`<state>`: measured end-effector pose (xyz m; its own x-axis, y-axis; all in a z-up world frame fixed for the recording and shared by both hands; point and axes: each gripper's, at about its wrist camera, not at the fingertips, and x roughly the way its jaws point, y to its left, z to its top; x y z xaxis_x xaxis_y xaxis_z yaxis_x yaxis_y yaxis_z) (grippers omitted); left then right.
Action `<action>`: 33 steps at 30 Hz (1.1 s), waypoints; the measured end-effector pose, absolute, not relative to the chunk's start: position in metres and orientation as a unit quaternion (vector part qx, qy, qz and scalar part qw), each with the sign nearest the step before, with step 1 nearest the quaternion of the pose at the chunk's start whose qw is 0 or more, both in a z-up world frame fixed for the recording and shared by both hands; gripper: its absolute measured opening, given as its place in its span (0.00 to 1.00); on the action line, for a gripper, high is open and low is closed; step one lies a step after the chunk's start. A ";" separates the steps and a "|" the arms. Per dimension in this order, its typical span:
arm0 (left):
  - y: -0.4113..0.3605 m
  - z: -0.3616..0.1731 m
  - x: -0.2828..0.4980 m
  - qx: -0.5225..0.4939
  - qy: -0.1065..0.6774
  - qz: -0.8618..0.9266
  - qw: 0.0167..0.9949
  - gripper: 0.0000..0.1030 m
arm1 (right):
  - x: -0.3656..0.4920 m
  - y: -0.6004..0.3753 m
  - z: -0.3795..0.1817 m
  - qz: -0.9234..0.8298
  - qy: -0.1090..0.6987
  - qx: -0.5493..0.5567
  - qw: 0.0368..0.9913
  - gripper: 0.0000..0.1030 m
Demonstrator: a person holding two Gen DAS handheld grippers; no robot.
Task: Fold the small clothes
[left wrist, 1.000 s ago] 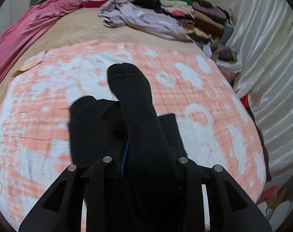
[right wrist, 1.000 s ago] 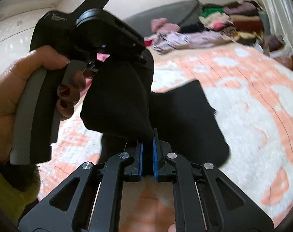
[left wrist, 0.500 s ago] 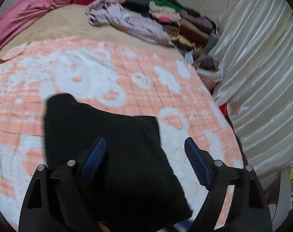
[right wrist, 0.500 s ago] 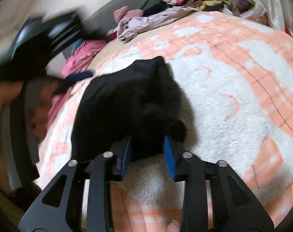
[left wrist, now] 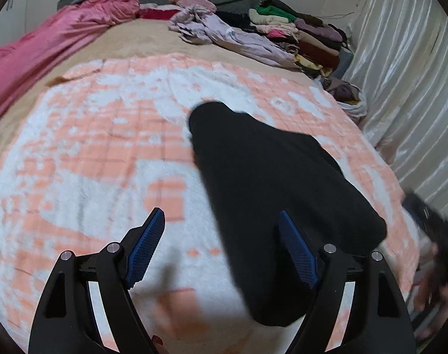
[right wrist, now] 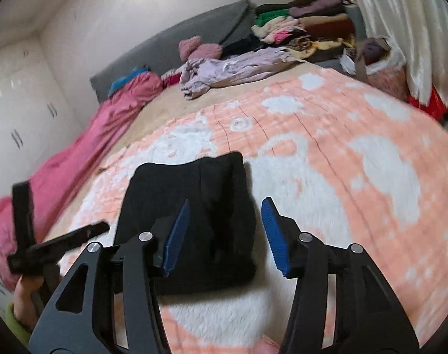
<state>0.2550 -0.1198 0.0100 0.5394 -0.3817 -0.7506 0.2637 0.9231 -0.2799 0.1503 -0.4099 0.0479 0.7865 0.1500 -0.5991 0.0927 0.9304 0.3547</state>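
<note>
A black garment [left wrist: 268,177] lies folded flat on the orange-and-white blanket [left wrist: 106,147]. My left gripper [left wrist: 222,247] is open just above the blanket. Its right finger is over the garment's near left edge, and nothing is pressed between its blue pads. In the right wrist view the same garment [right wrist: 179,194] lies as a squarish bundle. My right gripper [right wrist: 226,236] hovers over its near right part with the jaws opening and the pads clear of the cloth. A hand [right wrist: 24,289] with the other gripper shows blurred at the left edge.
At the bed's far end lie a crumpled lilac garment [left wrist: 224,35], a stack of folded clothes [left wrist: 297,29] and a pink quilt [left wrist: 47,44]. A shiny curtain [left wrist: 401,88] borders the right side, with a full bag [left wrist: 348,97] beside it.
Both grippers have let go of the black garment, which now lies folded on the blanket. The left gripper has swung to its left side; the right has drawn back with its jaws wider.
</note>
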 end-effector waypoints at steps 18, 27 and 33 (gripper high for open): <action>-0.149 -0.026 0.247 -0.066 0.457 -0.207 0.863 0.84 | 0.272 -0.388 0.004 0.111 0.427 0.125 0.889 0.03; -0.155 -0.027 0.244 -0.062 0.457 -0.216 0.860 0.84 | 0.273 -0.405 -0.011 0.049 0.436 0.117 0.891 0.45; -0.156 -0.025 0.244 -0.059 0.457 -0.216 0.861 0.84 | 0.280 -0.415 -0.023 0.076 0.450 0.169 0.873 0.38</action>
